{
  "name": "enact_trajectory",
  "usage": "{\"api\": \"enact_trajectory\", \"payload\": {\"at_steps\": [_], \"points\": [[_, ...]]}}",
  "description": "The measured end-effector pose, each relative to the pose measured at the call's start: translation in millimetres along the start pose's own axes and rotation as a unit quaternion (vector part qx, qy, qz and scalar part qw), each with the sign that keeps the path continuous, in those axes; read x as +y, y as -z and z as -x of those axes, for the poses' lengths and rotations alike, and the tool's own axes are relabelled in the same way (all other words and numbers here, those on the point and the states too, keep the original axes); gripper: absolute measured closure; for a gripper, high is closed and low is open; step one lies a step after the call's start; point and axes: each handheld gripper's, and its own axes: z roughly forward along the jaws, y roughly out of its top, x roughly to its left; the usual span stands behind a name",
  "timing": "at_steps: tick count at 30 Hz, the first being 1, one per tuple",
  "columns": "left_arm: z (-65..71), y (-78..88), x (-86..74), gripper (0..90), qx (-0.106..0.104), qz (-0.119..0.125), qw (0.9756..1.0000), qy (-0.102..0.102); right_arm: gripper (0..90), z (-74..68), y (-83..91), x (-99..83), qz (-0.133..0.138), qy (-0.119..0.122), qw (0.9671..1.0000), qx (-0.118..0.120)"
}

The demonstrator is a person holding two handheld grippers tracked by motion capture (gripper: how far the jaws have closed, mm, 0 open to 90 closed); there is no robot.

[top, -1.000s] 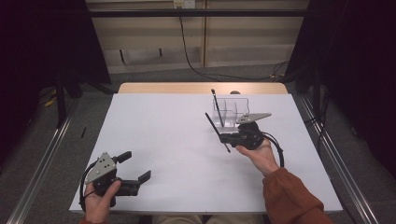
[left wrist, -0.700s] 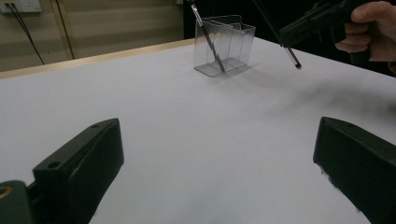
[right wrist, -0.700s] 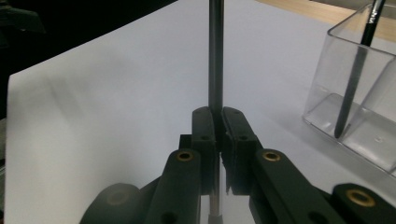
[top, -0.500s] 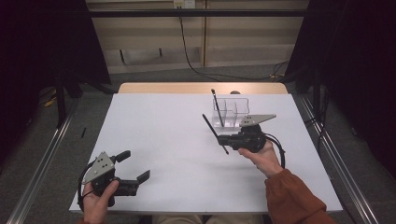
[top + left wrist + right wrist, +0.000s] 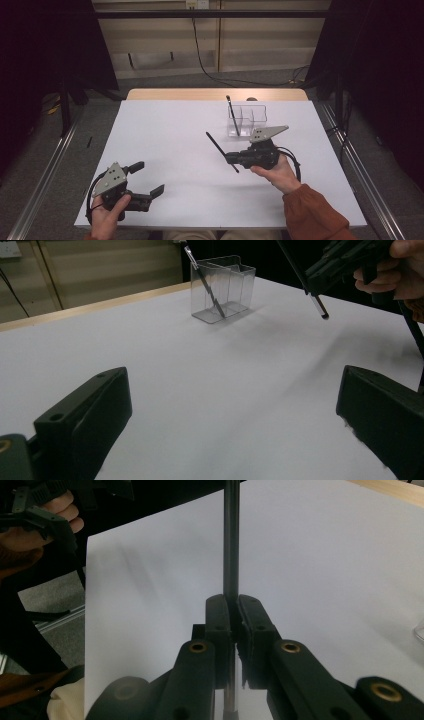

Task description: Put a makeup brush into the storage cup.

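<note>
The right tool (image 5: 227,159) is clamping a slim black pen-like rod (image 5: 221,151), its matte black jaws pressed together on the shaft in the right gripper view, where the smooth, round rod (image 5: 230,540) is running straight up out of the grip toward twelve o'clock. In the high view the rod's long axis is lying on a diagonal, its upper end pointing toward ten o'clock and its lower end toward four o'clock, and it is sitting in the right half of the white rectangular surface (image 5: 165,140), at about seven o'clock from the clear plastic two-compartment holder (image 5: 247,120). That holder is a thin-walled, glossy, box-shaped piece standing upright near the far edge of the surface, and a second thin dark pen (image 5: 231,112) is leaning in its left compartment, top tilted toward eleven o'clock. In the left gripper view the held rod's pale, shiny tip (image 5: 320,307) is hanging above the surface at about three o'clock from the holder (image 5: 222,287). The surface is looking flat, smooth and paper-like, with a bare wooden strip (image 5: 215,94) along its far edge. The left tool (image 5: 147,178) is resting at the near left corner, around seven o'clock, its blocky jaws standing wide apart with nothing between them.
</note>
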Motion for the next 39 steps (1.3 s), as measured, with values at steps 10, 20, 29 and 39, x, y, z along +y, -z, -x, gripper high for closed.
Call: {"api": "enact_trajectory", "payload": {"at_steps": [10, 20, 29, 39], "points": [[1.8, -1.8, 1.1, 1.6, 0.000, -0.002, 1.0000, -0.002, 84.5, -13.9, -1.8, 0.8, -0.018, 0.021, 0.9994, 0.020], [4.8, -10.1, 2.5, 1.4, -0.011, -0.010, 0.9999, -0.004, 84.6, -21.1, -11.3, 1.2, -0.050, 0.038, 0.9974, 0.035], [6.3, -13.4, 9.3, 1.8, -0.022, -0.017, 0.9995, -0.017, 84.6, -26.1, -14.8, 5.4, -0.089, 0.058, 0.9938, 0.034], [9.0, -20.4, 10.8, 2.1, -0.028, -0.029, 0.9989, -0.024, 84.6, -33.8, -25.8, 5.2, -0.141, 0.086, 0.9849, 0.052]]}}
